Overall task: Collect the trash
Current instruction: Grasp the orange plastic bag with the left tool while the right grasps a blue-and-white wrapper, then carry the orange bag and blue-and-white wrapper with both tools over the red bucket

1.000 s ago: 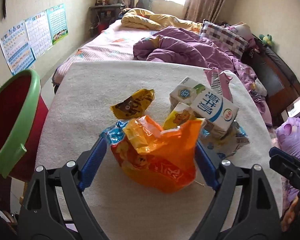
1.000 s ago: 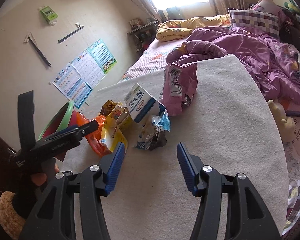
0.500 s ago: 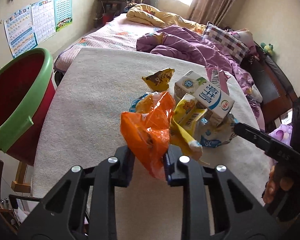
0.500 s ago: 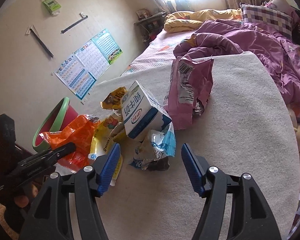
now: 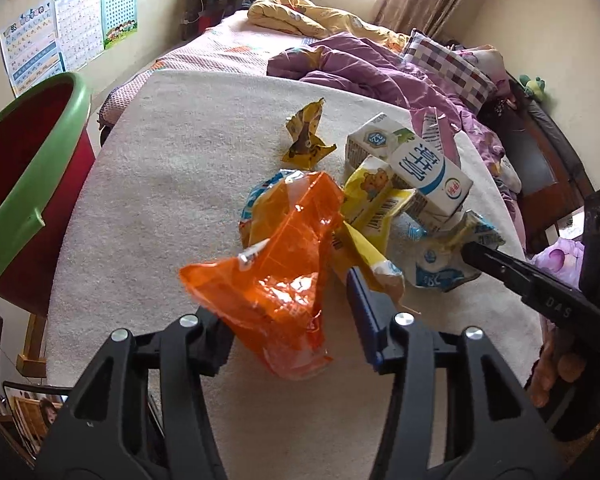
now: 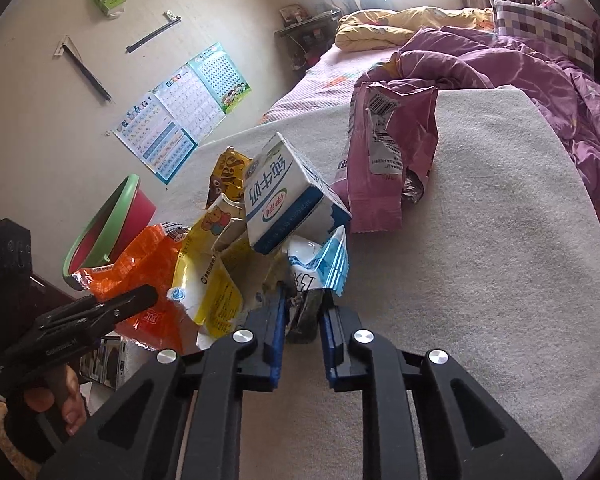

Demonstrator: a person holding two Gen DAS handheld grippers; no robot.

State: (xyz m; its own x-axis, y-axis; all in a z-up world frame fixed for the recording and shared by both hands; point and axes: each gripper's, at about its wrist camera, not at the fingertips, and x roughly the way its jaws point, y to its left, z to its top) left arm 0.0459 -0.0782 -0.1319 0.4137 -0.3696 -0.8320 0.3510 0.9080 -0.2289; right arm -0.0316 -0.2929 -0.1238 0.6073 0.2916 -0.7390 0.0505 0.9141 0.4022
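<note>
- The left tool (image 5: 288, 312) is seen with its jaws opening; the orange snack bag (image 5: 276, 280) hangs between them, against the left pad but clear of the blue right pad, so it is no longer clamped.
- The right tool (image 6: 302, 320) is closed on the lower edge of a crumpled white-and-blue wrapper (image 6: 320, 268), directly ahead of its tips.
- The green-rimmed red bin (image 5: 24, 184) lies to the left of the left tool, well apart from the pile, beyond the edge of the cloth-covered worktop (image 5: 160, 184). The left tool is judged the nearer one to it.
- The orange bag's long axis runs away from the left tool, tilted to the right.
- Ahead of and between both tools the rest of the trash is heaped: one milk carton (image 6: 284, 196) with a second carton (image 5: 374, 140) behind it, one yellow bear-printed packet (image 5: 370, 196), one small yellow wrapper (image 5: 306, 132) set farther off, one purple bag (image 6: 388, 152) to the right.
- Seven pieces are counted in all, one of them gripped.
</note>
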